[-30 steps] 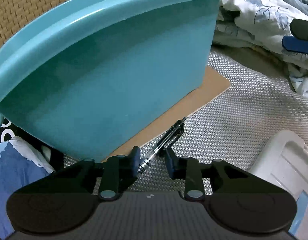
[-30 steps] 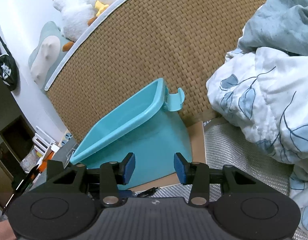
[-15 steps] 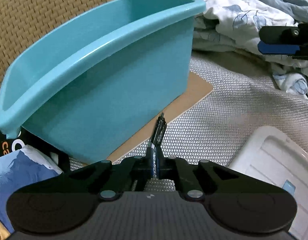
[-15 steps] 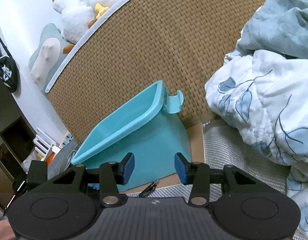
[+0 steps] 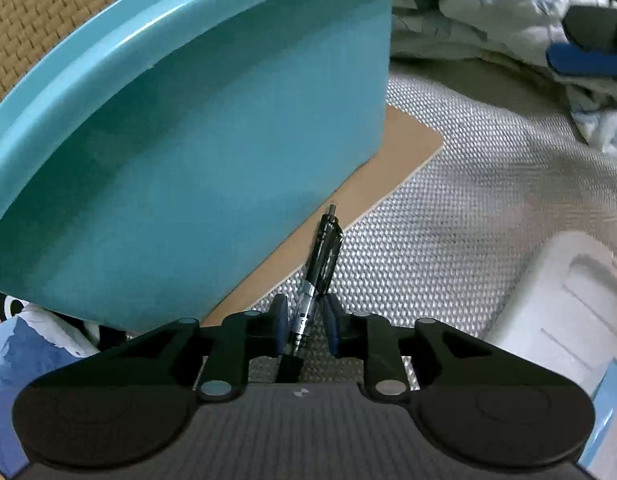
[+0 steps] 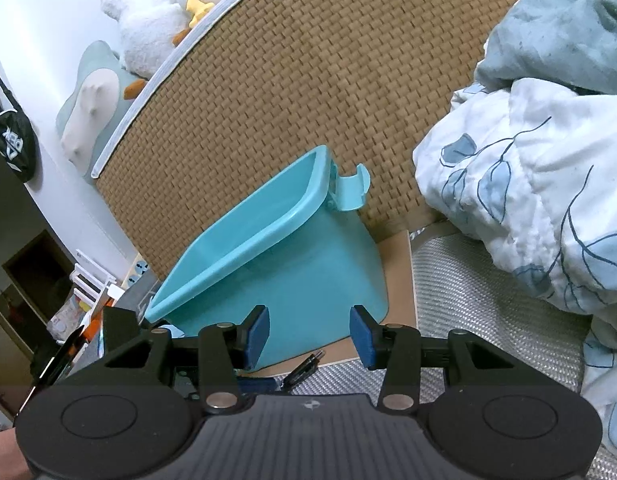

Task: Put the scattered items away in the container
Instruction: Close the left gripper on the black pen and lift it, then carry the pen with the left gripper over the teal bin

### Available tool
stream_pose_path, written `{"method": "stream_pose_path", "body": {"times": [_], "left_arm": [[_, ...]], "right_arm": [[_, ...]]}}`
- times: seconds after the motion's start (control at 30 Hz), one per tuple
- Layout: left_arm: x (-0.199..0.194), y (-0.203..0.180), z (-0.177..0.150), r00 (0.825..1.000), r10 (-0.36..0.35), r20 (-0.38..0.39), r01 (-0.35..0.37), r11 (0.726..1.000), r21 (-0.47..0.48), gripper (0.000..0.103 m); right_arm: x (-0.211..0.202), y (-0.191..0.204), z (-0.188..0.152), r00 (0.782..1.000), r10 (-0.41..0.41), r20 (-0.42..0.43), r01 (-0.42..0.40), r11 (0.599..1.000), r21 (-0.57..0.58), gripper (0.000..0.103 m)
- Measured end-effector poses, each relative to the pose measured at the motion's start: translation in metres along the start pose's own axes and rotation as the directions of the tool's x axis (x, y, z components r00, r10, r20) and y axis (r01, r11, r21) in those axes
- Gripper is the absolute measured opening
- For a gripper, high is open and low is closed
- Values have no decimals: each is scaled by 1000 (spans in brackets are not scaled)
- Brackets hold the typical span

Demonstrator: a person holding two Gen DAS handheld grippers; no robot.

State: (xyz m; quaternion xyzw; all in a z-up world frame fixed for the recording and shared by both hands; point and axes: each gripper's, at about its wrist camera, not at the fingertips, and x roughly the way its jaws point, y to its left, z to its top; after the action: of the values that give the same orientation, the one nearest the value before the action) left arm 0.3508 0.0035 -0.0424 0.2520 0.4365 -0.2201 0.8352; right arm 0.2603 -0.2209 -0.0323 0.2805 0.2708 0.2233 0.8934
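Note:
A black and clear pen lies on the grey woven mat, its tip over the brown board's edge. My left gripper points down over the pen's lower end. Its jaws are opening, and the pen sits between the blue pads with a thin gap on each side. The teal bin stands tilted right behind the pen. In the right wrist view, my right gripper is open and holds nothing, hanging in front of the bin with the pen below it.
A brown board lies under the bin. A white plastic lid sits at the right, a blue printed packet at the lower left. A floral quilt is piled at the right. A woven headboard rises behind, with plush toys on top.
The left jaws closed tight on the pen half a second ago and have since parted slightly. The left view has swung closer to the bin. The right gripper has not moved.

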Motion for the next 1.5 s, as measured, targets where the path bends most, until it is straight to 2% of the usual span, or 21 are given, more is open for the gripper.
{"method": "stream_pose_path", "body": {"times": [0.03, 0.13, 0.43, 0.63, 0.8, 1.0, 1.27, 1.5], "left_arm": [[-1, -1, 0, 1000, 3, 0, -3, 1000, 4, 15], [-7, -7, -2, 1000, -5, 6, 5, 999, 37, 13], [-65, -23, -12, 997, -10, 82, -2, 991, 135, 12], [-113, -29, -4, 989, -6, 146, -18, 987, 158, 13], [-148, -32, 4, 977, 9, 214, -40, 989, 141, 12], [-185, -20, 30, 955, 68, 290, -101, 989, 103, 13], [-195, 6, 68, 950, 111, 291, -125, 992, 30, 13], [-182, 22, 94, 956, 127, 264, -125, 992, -24, 13]], "right_arm": [[0, -1, 0, 1000, 0, -1, 0, 1000, 1, 49], [0, -2, 0, 1000, -6, 2, 6, 1000, 3, 49], [-3, -4, 1, 1000, -18, 11, 17, 1000, 8, 49], [-2, -4, 1, 1000, -29, 7, 30, 1000, -6, 49], [-4, -4, -1, 999, -37, 7, 37, 999, -18, 49], [-4, 0, -7, 999, -43, -7, 42, 998, -56, 49], [-5, 0, -10, 998, -52, -19, 50, 996, -80, 49], [-6, -2, -8, 999, -47, -23, 45, 996, -75, 49]]}}
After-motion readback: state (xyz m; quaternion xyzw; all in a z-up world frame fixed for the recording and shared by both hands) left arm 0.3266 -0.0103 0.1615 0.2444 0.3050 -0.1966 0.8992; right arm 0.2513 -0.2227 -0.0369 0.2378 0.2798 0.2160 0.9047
